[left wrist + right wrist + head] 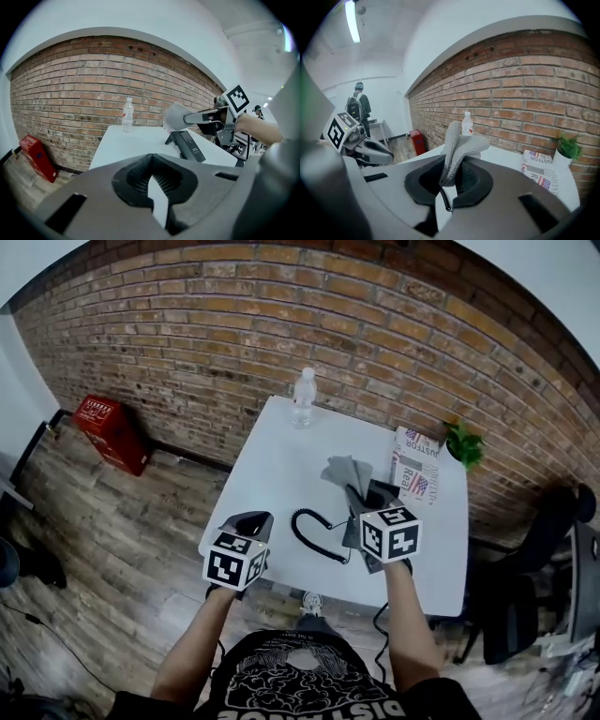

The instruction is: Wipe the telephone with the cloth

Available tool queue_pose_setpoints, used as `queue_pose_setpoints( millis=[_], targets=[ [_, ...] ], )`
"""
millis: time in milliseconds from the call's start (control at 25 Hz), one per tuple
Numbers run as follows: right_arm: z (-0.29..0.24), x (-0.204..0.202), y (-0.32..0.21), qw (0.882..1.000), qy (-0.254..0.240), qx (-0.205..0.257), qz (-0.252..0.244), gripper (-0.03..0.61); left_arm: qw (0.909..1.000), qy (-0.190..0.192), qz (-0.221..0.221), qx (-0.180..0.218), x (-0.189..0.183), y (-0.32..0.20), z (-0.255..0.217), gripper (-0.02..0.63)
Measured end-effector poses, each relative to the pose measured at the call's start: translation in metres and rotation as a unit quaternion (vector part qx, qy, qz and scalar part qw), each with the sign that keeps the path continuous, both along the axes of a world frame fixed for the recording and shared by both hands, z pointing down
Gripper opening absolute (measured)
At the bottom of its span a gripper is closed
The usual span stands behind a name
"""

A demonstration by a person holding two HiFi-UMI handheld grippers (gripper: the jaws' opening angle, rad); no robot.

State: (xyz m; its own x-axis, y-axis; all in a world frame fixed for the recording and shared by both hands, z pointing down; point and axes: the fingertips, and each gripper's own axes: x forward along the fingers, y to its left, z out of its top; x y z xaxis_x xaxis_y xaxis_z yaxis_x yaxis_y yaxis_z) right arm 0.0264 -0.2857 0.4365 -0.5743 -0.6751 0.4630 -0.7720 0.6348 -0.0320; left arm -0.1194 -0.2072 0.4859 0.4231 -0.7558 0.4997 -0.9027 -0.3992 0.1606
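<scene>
Currently, as seen from beside the table: a red box (111,427) sits on the floor at far left.

- **Left gripper** (253,523): hovers at the near-left edge of the white table (272,465), jaws drawn together on nothing, well apart from the work.
- **Water bottle** (303,397): upright at the far edge.
- **Coiled cord** (314,531): lies mid-table and runs toward the black telephone (191,145), which sits right of centre with its sloped face up.
- **Right gripper** (449,185): above the telephone, jaws clamped on the grey cloth (457,145). A bunched fold stands out past the tips, over the phone's far end. I cannot confirm that cloth and phone are touching.
- **Far right:** a magazine (414,465) and a potted plant (464,442).

Judgement: a wiping stroke is being set up, and little of the surface looks covered so far.

To do it well:
- Lower until the cloth, not the jaw tips, bears on the face.
- Draw along the phone's length in overlapping passes.
- Keep pressure light, since the phone is unbraced and may slide.
- The free left gripper could steady the base.
- Keep the fold clear of the cord to avoid a snag.
</scene>
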Motion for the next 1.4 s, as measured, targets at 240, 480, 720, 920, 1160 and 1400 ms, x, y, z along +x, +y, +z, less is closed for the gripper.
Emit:
queue_pose_setpoints(
  millis=[240,480,720,920,1160,1400],
  targets=[
    [-0.015,0.015,0.041,0.999,-0.013,0.024,0.039,0.011,0.9996,0.006,0.017,0.02,0.002,0.015,-0.014,0.006],
    [-0.028,0.025,0.082,0.997,-0.024,0.043,0.065,0.011,0.9986,0.009,0.036,0.039,0.008,0.031,-0.028,0.006],
    [-0.028,0.04,0.113,0.994,-0.027,0.056,0.095,0.011,0.9973,0.017,0.05,0.051,0.019,0.043,-0.032,0.006],
    [-0.025,0.049,0.131,0.992,-0.024,0.058,0.112,0.011,0.9962,0.016,0.064,0.057,0.024,0.056,-0.035,0.006],
    [-0.026,0.054,0.145,0.99,-0.024,0.059,0.128,0.011,0.9958,0.015,0.071,0.056,0.023,0.067,-0.037,0.006],
    [-0.029,0.058,0.155,0.989,-0.027,0.063,0.133,0.011,0.995,0.012,0.079,0.059,0.027,0.075,-0.04,0.006]
  ],
)
